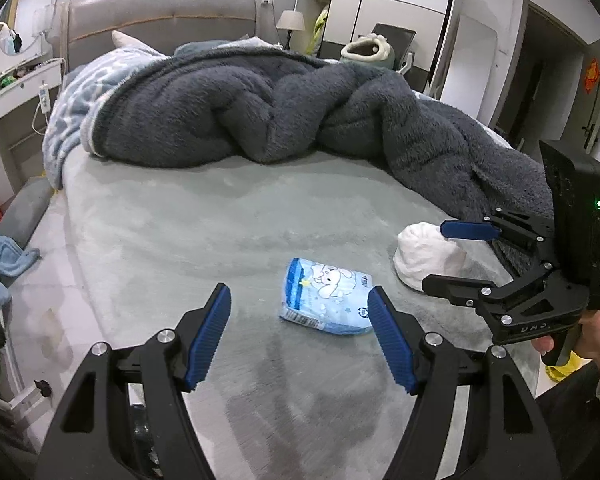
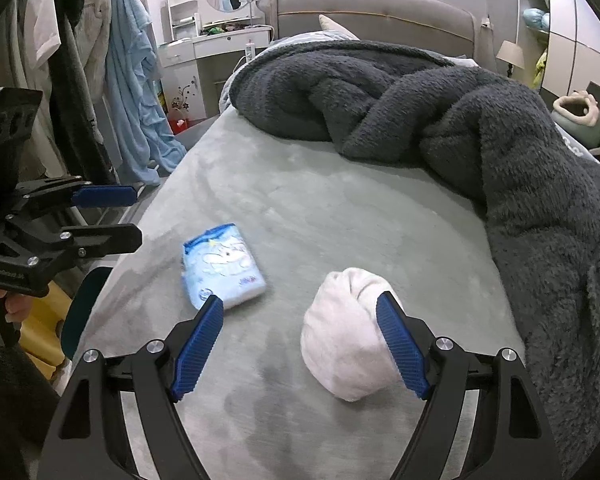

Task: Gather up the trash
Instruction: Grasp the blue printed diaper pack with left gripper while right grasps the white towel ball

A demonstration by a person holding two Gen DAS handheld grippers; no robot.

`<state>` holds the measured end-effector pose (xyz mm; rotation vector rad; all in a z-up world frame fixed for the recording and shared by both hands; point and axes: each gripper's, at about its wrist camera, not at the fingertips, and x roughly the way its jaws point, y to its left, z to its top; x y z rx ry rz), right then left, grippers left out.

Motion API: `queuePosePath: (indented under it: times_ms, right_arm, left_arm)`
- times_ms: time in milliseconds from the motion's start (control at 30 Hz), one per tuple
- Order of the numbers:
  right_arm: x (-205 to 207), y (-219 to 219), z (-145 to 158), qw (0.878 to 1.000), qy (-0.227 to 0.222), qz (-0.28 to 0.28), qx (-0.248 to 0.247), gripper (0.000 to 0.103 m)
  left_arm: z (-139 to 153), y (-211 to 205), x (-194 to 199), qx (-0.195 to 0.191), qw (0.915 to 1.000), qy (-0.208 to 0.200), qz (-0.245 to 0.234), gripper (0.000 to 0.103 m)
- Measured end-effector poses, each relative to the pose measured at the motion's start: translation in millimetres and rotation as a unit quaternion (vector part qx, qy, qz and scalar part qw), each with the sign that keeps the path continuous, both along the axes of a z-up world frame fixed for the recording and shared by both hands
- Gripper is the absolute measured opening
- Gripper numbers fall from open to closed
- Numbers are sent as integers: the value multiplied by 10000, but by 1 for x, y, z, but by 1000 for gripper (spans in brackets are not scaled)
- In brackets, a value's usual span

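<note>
On the grey plush bedsheet (image 2: 320,200), the blue-and-white printed plastic tissue packet (image 2: 222,266) lies just left of the white crumpled paper wad (image 2: 344,344). The left gripper (image 1: 300,334) and the right gripper (image 2: 300,344) both stand wide open, holding nothing. Likely risks: the slick packet could skid from the pads, or the soft wad could squash and slip towards the dark grey fleece blanket (image 2: 520,168) beyond it.

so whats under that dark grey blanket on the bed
Nothing under the dark grey blanket shows; its heaped folds cover that part of the bed. A blue patterned quilt pokes out at its headboard end. Anything beneath is hidden.
</note>
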<state>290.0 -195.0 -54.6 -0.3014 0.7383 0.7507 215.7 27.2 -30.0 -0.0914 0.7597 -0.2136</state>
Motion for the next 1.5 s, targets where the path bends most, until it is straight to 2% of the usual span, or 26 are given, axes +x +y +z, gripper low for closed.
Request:
queuePosePath:
  times_ms: [67,167,300,600,1067,1233,1333,1500]
  right_arm:
    - [2,-6,-1,10000,-1,-9,29,80]
    - [6,-16,-3,10000,12,-43,85,87]
    - [10,-27,-7,9999,44,-73,144,87]
    - [24,-42,-13,9996,135,-208,146,87]
    - [39,-37,-36,9983,341,-414,-208,87]
    - [39,-24,-46,9976,413,-350,-440,62]
    - [39,-21,-44,9973,396,-381,-482,55]
    - [40,-21,-34,9974,409,-461,-367,52]
  left_arm:
    - [-4,-4,5,-39,10000,58,-42,73]
    - [-9,-11,11,-42,9998,132,-117,73]
    - [-15,-20,18,-24,9995,201,-221,74]
    - [-27,-35,36,77,9989,357,-306,89]
    - [-52,-44,51,265,9962,762,-329,91]
    - [-58,-46,53,417,9949,863,-321,90]
    - [-60,-45,53,417,9947,891,-287,87]
    - [-57,-44,52,439,9952,844,-245,81]
